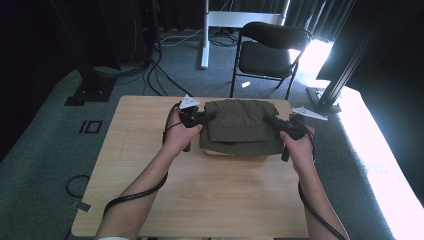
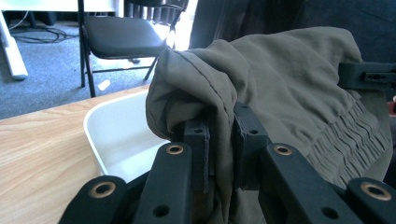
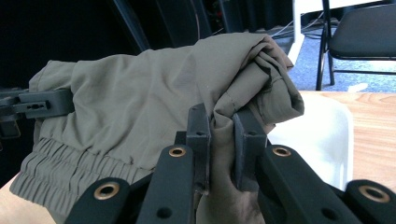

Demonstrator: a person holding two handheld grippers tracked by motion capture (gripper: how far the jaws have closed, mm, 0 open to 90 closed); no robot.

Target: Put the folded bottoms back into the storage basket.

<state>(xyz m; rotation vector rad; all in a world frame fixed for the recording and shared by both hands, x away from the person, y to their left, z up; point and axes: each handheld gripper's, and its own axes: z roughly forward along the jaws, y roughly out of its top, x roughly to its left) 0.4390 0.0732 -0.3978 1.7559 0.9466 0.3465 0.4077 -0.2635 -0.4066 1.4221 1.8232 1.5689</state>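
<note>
High view: left claw (image 1: pixel 204 118) and right claw (image 1: pixel 270 121) each pinching opposite ends of folded olive-green fabric garment (image 1: pixel 240 127), holding it over white plastic tray (image 2: pixel 122 135) on wooden worktop (image 1: pixel 210 190).

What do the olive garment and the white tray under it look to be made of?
Olive garment: thin woven fabric, matte; stitched hems, gathered elastic band, soft creases. White tray: probably moulded plastic; smooth, slightly glossy, rounded rim.
</note>
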